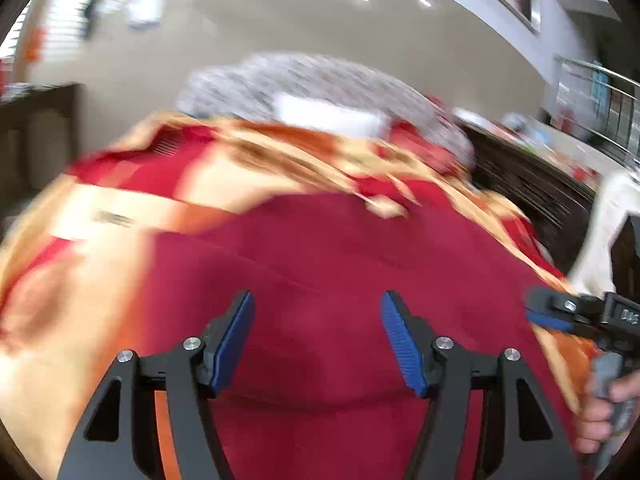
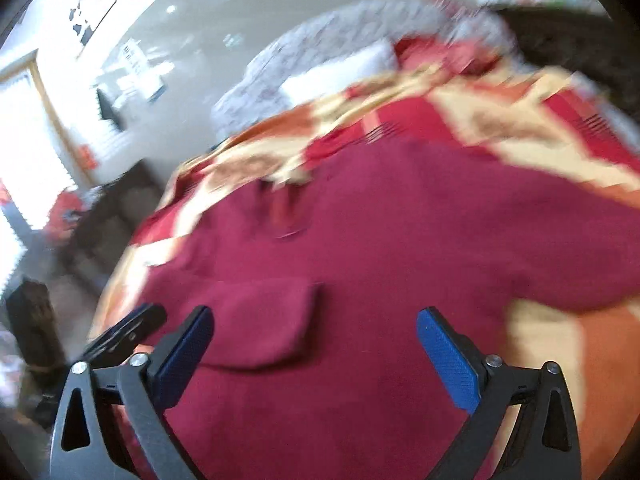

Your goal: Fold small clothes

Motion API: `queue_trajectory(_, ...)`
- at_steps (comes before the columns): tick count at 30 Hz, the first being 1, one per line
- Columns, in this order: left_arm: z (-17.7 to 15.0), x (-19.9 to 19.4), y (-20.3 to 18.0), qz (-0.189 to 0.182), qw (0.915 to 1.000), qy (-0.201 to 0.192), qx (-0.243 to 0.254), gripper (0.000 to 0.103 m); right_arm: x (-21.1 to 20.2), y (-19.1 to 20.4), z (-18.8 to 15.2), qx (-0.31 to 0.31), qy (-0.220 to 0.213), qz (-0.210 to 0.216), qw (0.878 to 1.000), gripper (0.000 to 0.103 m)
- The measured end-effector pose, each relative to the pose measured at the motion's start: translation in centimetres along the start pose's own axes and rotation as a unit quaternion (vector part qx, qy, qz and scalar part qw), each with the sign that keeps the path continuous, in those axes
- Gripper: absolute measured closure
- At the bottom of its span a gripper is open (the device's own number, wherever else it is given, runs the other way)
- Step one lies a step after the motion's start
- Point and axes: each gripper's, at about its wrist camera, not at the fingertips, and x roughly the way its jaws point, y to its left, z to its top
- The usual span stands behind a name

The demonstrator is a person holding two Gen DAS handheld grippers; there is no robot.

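Observation:
A dark red garment (image 1: pixel 320 248) lies spread on a bed, filling the middle of both blurred views. In the right wrist view a sleeve end (image 2: pixel 272 320) lies folded across the garment (image 2: pixel 400 220). My left gripper (image 1: pixel 317 300) hovers over the cloth, jaws apart, with nothing pinched between the blue pads. My right gripper (image 2: pixel 315 314) stands wide open above the garment's near part, also holding nothing. Each gripper shows at the edge of the other's view: the right gripper (image 1: pixel 560 312) with a hand (image 1: pixel 600 420) on its handle, and the left gripper (image 2: pixel 132 328) at lower left.
The bed's cover (image 1: pixel 120 200) is patterned red, orange and cream. At its far end lie a grey-white patterned cushion (image 1: pixel 320 76) and a white folded item (image 1: pixel 332 114). Dark wooden furniture (image 1: pixel 532 192) stands beside the bed on the right.

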Motion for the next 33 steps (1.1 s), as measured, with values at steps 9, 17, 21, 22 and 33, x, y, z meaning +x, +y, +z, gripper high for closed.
queue_trajectory(9,-1.9,0.3,9.4,0.058,0.9838,-0.004,-0.17,0.038,7.2,-3.0,-0.2,0.106,0.123,0.081,0.983,0.044)
queue_trajectory(17,-3.0,-0.1,11.0,0.051,0.9759,-0.018,-0.212,0.035,8.1,-0.8,0.5,0.025,0.111,0.056,0.992,0.097)
queue_trajectory(21,-3.1,0.0,11.3,0.05,0.9732,-0.008,-0.225,0.034,4.0,0.1,3.6,-0.031,0.039,0.009,0.999,0.097)
queue_trajectory(22,-3.1,0.0,11.2,0.051,0.9737,-0.008,-0.222,0.034,3.0,-0.1,4.5,-0.042,0.025,-0.007,0.999,0.097)
queue_trajectory(33,-1.5,0.2,7.0,0.056,0.9916,-0.01,-0.116,0.034,-0.9,-8.0,5.1,0.017,0.024,-0.066,0.997,0.097)
